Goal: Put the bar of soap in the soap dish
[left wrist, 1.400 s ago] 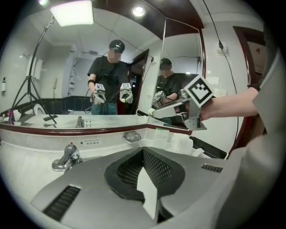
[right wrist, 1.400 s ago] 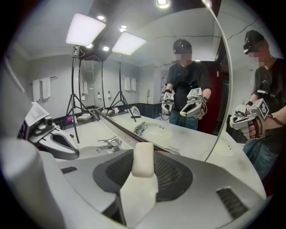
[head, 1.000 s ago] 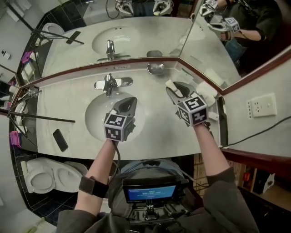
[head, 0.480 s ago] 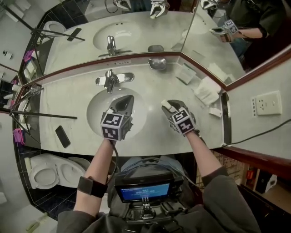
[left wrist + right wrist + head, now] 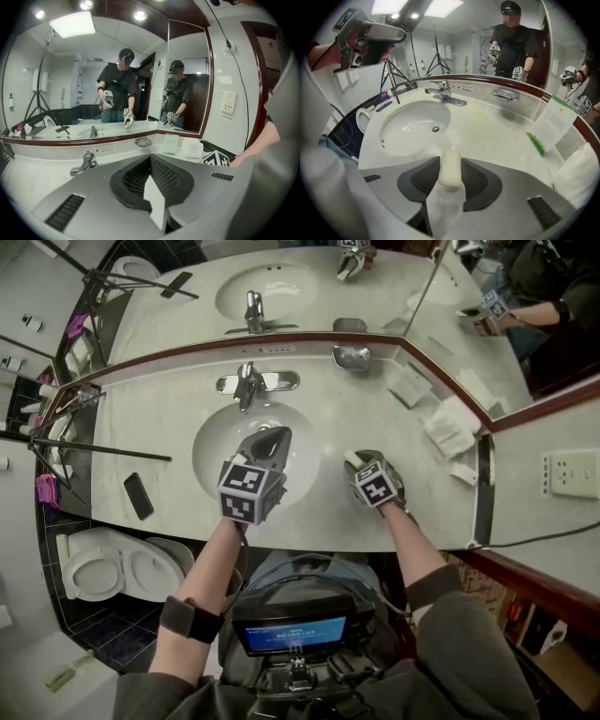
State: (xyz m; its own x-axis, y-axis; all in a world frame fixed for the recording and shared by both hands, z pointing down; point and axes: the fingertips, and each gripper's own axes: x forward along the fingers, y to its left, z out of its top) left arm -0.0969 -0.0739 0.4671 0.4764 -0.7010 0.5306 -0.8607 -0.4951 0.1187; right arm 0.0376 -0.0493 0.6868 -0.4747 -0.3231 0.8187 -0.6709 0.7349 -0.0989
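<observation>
The soap dish [image 5: 351,356] stands between faucet [image 5: 248,385] and card [image 5: 410,385]; probably towel [image 5: 450,426] beyond.

The bar of soap [image 5: 450,167] is a pale cream block with rounded corners. It stands on edge, its long side pointing away, pinched between the fingers [image 5: 480,180] of the right gripper [image 5: 361,465] over the front of the desk [image 5: 319,423]. The soap dish [image 5: 352,357], shallow shiny metal, sits upright at the desk's back edge below the mirror, at 12 o'clock from the soap and well apart.
</observation>
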